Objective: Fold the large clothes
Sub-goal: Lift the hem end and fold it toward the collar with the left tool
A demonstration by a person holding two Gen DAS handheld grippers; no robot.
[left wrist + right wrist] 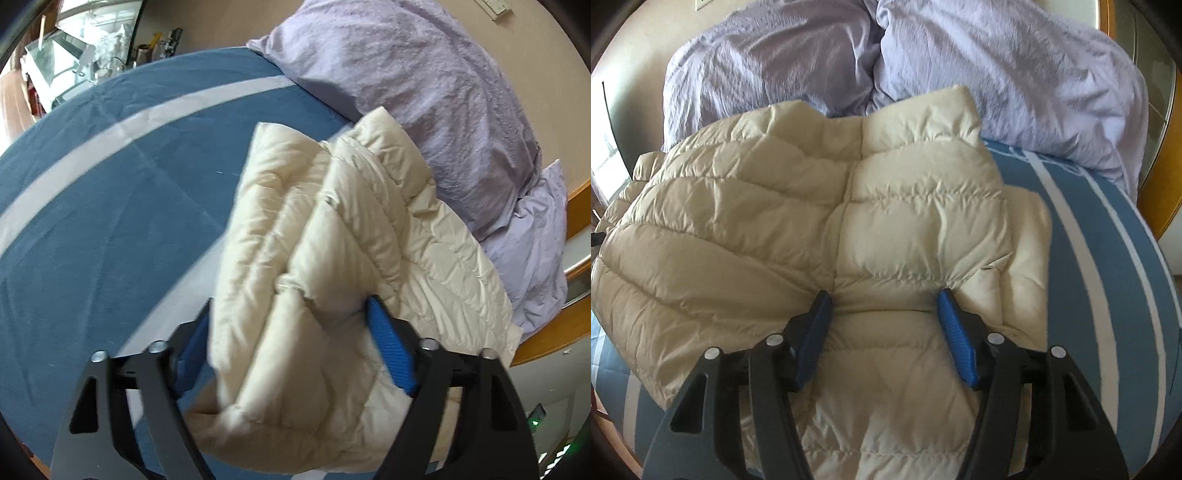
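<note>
A cream quilted down jacket (pixel 332 236) lies on a bed with a blue sheet with pale stripes (pixel 110 177). In the left wrist view a thick folded bundle of the jacket fills the gap between the blue pads of my left gripper (pixel 291 314), which is shut on it and holds it above the sheet. In the right wrist view the jacket (pixel 775 221) lies spread and partly folded on the sheet (pixel 1108 277). My right gripper (pixel 884 302) presses down on it, its jaws apart, with a ridge of fabric pinched between the pads.
Lilac pillows (pixel 424 92) lie at the head of the bed, against the jacket's far edge; they also show in the right wrist view (pixel 997 66). A wooden bed frame (pixel 576 206) runs along the right. A cluttered shelf (pixel 92 55) stands beyond the far left side.
</note>
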